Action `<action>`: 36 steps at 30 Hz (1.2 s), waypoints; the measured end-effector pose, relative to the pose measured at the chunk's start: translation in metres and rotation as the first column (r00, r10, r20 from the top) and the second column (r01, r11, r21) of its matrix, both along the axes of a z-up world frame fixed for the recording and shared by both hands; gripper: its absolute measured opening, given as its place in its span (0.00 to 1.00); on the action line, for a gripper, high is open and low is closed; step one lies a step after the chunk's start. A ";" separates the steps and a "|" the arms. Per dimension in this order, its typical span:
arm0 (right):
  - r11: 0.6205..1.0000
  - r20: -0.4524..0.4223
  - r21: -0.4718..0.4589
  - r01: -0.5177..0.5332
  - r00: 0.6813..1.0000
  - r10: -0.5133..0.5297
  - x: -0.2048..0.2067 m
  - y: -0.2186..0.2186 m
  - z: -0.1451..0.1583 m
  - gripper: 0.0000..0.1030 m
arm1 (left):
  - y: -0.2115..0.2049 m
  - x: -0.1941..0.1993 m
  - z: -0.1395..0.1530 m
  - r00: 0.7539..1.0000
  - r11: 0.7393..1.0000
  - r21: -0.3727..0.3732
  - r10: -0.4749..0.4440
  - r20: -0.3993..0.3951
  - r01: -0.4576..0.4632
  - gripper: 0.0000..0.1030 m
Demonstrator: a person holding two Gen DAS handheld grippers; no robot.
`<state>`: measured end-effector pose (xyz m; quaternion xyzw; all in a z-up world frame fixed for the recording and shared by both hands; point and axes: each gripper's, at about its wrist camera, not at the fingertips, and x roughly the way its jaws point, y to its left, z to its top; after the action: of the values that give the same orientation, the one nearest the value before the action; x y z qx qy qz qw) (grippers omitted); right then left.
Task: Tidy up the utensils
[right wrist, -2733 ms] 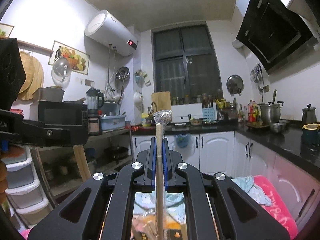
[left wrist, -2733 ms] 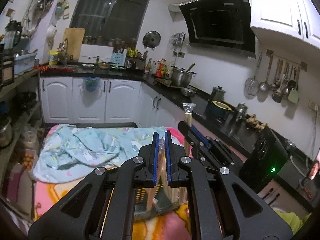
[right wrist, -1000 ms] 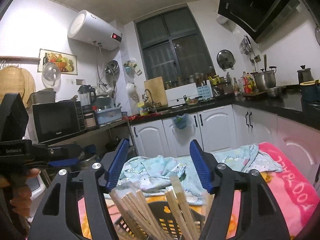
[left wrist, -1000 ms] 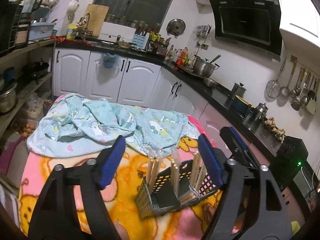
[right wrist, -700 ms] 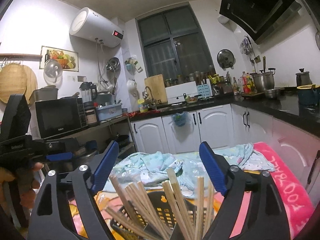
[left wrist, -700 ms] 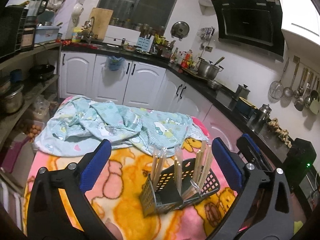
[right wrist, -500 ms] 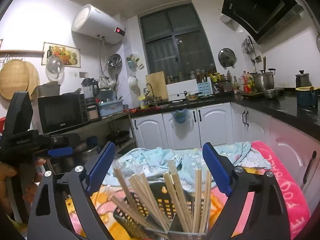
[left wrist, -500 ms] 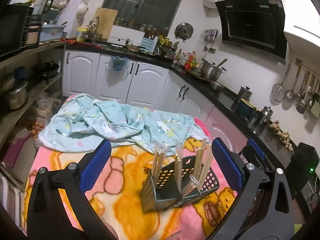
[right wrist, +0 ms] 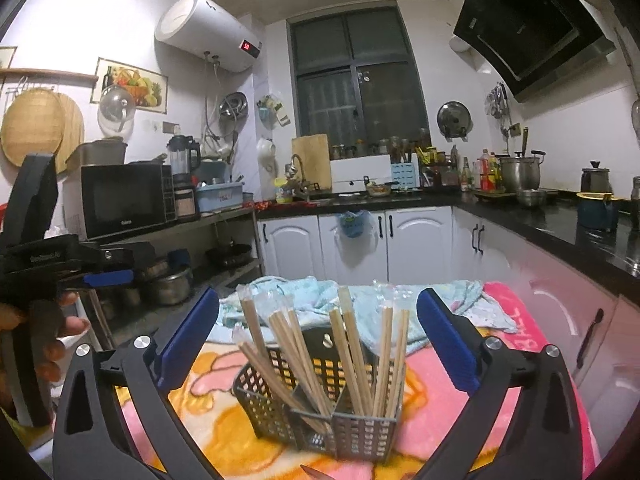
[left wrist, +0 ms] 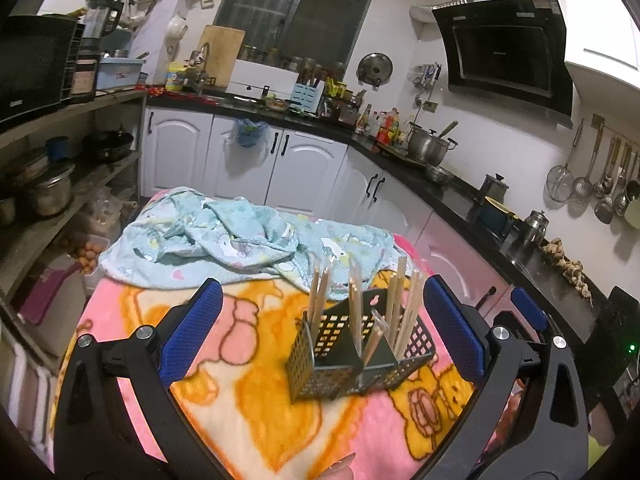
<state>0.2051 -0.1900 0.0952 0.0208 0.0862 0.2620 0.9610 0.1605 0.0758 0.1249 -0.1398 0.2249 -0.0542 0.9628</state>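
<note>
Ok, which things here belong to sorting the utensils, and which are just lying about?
Part of the job:
chopsticks
black basket
left hand-held gripper
right hand-held gripper

Lying about:
blue cloth
pink blanket
microwave

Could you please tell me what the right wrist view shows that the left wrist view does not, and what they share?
Only the right wrist view shows the water heater and the person's hand holding the left claw's handle. Only the left wrist view shows the ladles hanging on the wall. Both show the black utensil basket with wooden chopsticks standing in it, the blue cloth behind it, and open claws: left claw, right claw.
</note>
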 end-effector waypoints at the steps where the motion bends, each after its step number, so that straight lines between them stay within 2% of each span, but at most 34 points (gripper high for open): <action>1: 1.000 -0.004 -0.003 0.004 1.000 -0.004 -0.002 -0.001 0.000 0.94 | -0.001 -0.003 0.000 1.000 1.000 0.005 0.000 0.000 0.000 0.90; 10: 0.999 -0.036 -0.035 0.040 0.999 -0.041 -0.023 -0.008 -0.006 0.94 | -0.013 -0.026 -0.011 1.000 0.999 0.049 0.006 -0.023 -0.005 0.90; 18: 0.996 -0.058 -0.079 0.051 0.997 -0.055 -0.040 -0.014 -0.013 0.94 | -0.024 -0.039 -0.033 0.997 0.997 0.077 0.018 -0.072 -0.012 0.90; 26: 0.991 -0.098 -0.118 0.059 0.993 -0.070 -0.053 -0.020 -0.027 0.94 | -0.032 -0.051 -0.052 0.993 0.994 0.108 0.039 -0.108 -0.027 0.90; 32: 0.987 -0.128 -0.145 0.063 0.988 -0.081 -0.062 -0.022 -0.043 0.94 | -0.045 -0.062 -0.068 0.990 0.986 0.160 0.059 -0.125 -0.039 0.90; 36: 0.985 -0.154 -0.156 0.072 0.983 -0.096 -0.066 -0.022 -0.051 0.94 | -0.048 -0.069 -0.078 0.989 0.987 0.157 0.057 -0.134 -0.036 0.90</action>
<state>0.1394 -0.2124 0.0440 -0.0269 0.1820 0.2114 0.9599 0.0919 0.0282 0.0469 -0.0735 0.2914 -0.0043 0.9538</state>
